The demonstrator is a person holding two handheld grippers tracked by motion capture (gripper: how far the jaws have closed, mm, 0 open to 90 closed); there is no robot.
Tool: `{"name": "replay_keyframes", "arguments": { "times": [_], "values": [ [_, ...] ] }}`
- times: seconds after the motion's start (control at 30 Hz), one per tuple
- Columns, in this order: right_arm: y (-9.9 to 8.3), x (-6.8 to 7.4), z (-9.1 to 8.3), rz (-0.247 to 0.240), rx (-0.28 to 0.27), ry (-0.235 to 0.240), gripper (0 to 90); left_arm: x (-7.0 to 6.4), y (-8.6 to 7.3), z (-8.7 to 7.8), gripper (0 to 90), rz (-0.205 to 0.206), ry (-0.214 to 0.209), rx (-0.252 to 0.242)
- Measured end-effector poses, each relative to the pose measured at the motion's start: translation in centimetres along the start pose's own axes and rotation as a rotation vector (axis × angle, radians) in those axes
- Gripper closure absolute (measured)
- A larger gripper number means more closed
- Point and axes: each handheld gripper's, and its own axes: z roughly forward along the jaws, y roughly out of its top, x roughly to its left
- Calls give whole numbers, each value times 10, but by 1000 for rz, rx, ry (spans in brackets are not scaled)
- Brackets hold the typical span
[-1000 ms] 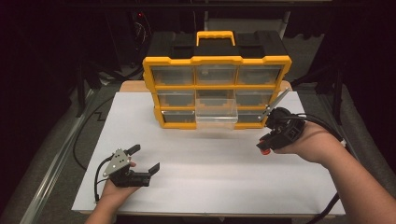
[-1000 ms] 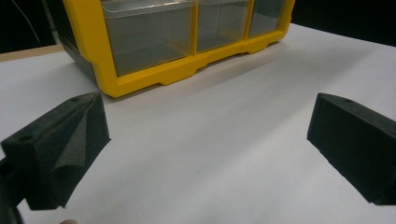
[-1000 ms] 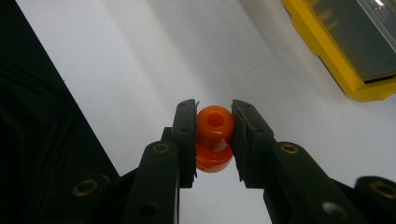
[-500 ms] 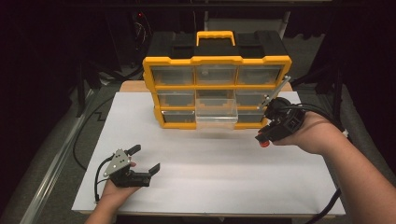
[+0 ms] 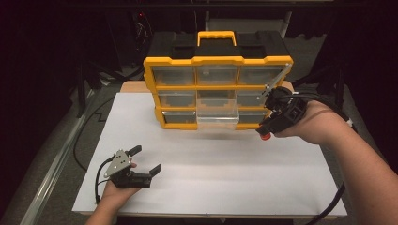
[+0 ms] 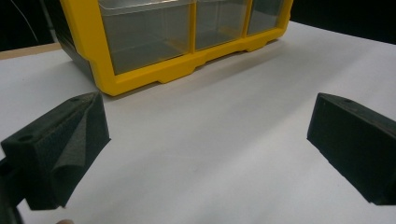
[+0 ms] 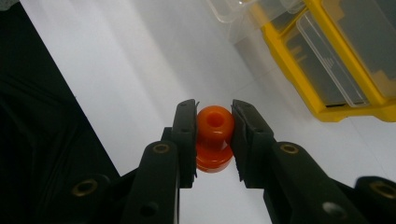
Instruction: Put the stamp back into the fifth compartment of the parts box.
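Right gripper (image 7: 214, 135): jaws are closed on an orange peg (image 7: 214, 137), a small spool-shaped piece with a hole in its top end. The peg is pinched at its narrow waist, squarely between the two pads (image 7: 186, 135), with contact on both sides. Its holed head stands level with the pad tips and its wider base flange sits deeper between them, toward the gripper body.

In the high view the right gripper (image 5: 272, 127) is held above the white table (image 5: 234, 187), just beside the lower right corner of the yellow organizer (image 5: 218, 91), with the peg (image 5: 266, 136) pointing down and left. Contact between gripper and organizer cannot be told.

The organizer's bottom-middle clear drawer (image 5: 217, 117) is seen pulled out forward. In the right gripper view, the drawer (image 7: 233, 11) lies well beyond the peg.

Left gripper (image 5: 143, 160): jaws are wide open and nothing is gripped. It is rested low at the table's near left, well apart from the organizer (image 6: 154, 51), with bare table between the pads (image 6: 60, 149).
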Motion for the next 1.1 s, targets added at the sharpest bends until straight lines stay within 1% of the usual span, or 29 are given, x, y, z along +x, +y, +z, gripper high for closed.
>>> {"name": "replay_keyframes", "arguments": {
  "times": [0.17,0.57,0.63,0.93,1.1],
  "values": [
    [4,0,-3,1,5,-1,733,0,0,0,2,0,-1,0],
    [19,0,-6,-20,12,-10,733,0,0,0,2,2,-4,1],
    [20,0,-6,-16,11,-7,733,0,0,0,2,4,-5,2],
    [38,0,-7,-36,10,-12,733,0,0,-1,2,7,-7,3],
    [46,0,-8,-33,3,-11,733,0,0,-2,2,10,-11,4]
  ]
}}
